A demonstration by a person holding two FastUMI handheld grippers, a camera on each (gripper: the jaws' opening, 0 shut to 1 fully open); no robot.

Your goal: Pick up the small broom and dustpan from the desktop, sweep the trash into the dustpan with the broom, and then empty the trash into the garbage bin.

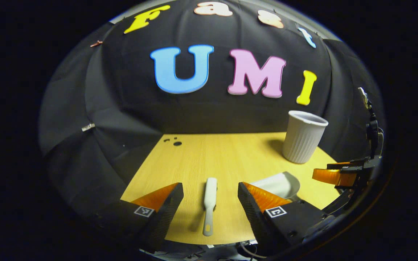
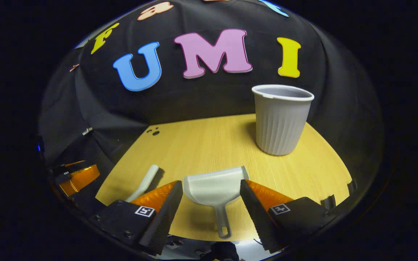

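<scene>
1. Left gripper view: the left gripper (image 1: 210, 203) hangs released, its jaws spread wide to either side of the small white plastic broom (image 1: 209, 203) without touching it. The broom lies flat on the pale wooden desktop (image 1: 212, 156), its looped handle end pointing back toward the camera, so the handle sits where the jaws could close on it. Near the far left corner of the desktop lie a few small dark bits of trash (image 1: 175, 142). The ribbed grey plastic garbage bin (image 1: 303, 137) stands upright at the far right. The right gripper (image 1: 330, 175) shows at the right edge.

2. Right gripper view: the right gripper (image 2: 212, 204) is likewise released, its jaws straddling the white plastic dustpan (image 2: 214, 190), which lies flat with its mouth facing away and its handle toward the camera. The bin's open top is well placed for tipping. Whether the tools await lifting or have been laid back down, I cannot tell; the trash on the desktop leans toward the former.
</scene>
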